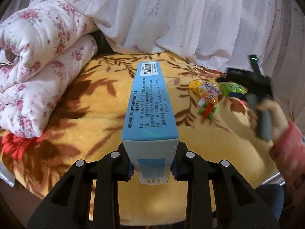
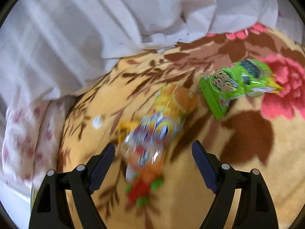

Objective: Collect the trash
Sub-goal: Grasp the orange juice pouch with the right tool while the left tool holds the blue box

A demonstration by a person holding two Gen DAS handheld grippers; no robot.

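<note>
My left gripper [image 1: 152, 169] is shut on one end of a long blue box [image 1: 150, 103] with printed text and a barcode, held above the blanket and pointing away from me. To its right lie an orange drink pouch [image 1: 209, 91], a yellow wrapper [image 1: 194, 85], a green snack packet [image 1: 233, 88] and a small red-and-green piece [image 1: 207, 110]. A hand in a pink sleeve [image 1: 276, 118] holds the other gripper over them. In the blurred right wrist view, my right gripper [image 2: 153, 158] stands open just above the orange pouch [image 2: 158, 131], pads apart from it. The green packet [image 2: 234, 84] lies beyond, to the right.
Everything rests on a yellow blanket [image 1: 85, 105] with brown leaves and red flowers. A folded floral quilt [image 1: 38, 76] is stacked at the left. White pleated fabric [image 1: 171, 19] hangs along the back. The blanket's front edge drops off near the bottom of the view.
</note>
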